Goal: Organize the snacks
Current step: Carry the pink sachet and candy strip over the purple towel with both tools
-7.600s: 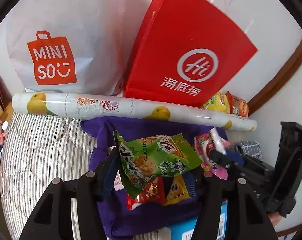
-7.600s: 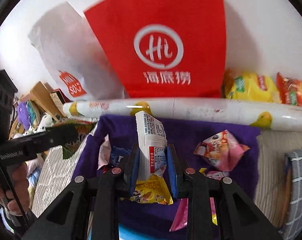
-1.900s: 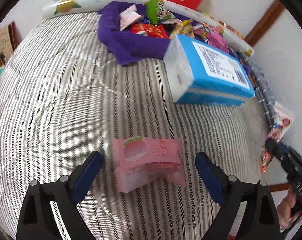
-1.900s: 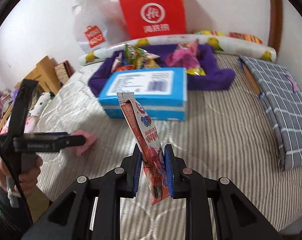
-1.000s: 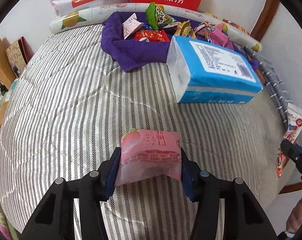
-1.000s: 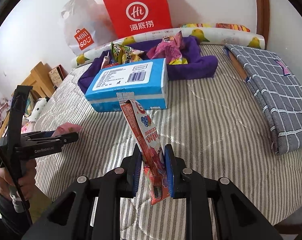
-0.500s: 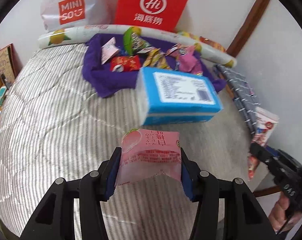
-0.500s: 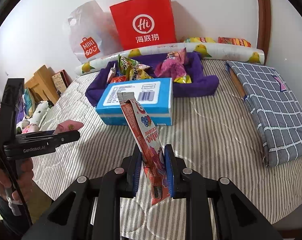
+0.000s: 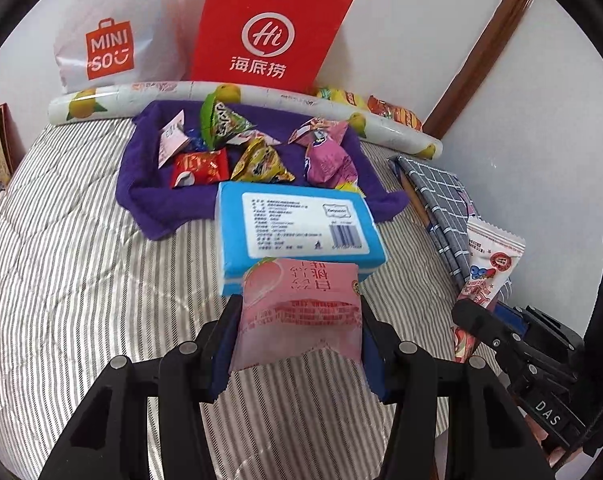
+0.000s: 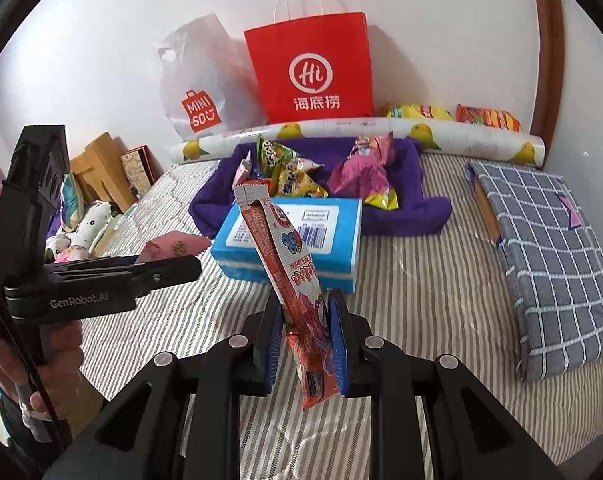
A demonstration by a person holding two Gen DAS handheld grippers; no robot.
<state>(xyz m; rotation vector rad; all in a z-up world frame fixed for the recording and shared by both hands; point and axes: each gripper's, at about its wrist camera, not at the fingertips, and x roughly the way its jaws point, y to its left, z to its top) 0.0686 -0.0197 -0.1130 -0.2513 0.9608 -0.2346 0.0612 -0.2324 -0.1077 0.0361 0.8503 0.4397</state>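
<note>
Pink peach snack packet (image 9: 299,304) clamped flat in left gripper (image 9: 297,336) above striped bed (image 9: 81,280), just before blue box (image 9: 297,228); red stick sachet (image 10: 297,280) pinched upright in fully closed right gripper (image 10: 305,336).

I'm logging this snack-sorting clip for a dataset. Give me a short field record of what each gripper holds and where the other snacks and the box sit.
left gripper: shut on pink peach snack packet
right gripper: shut on long red stick packet
snack pile: on purple towel
blue box: on striped bed cover, in front of the towel
behind the pile: lemon-print roll, red paper bag, white Miniso bag
</note>
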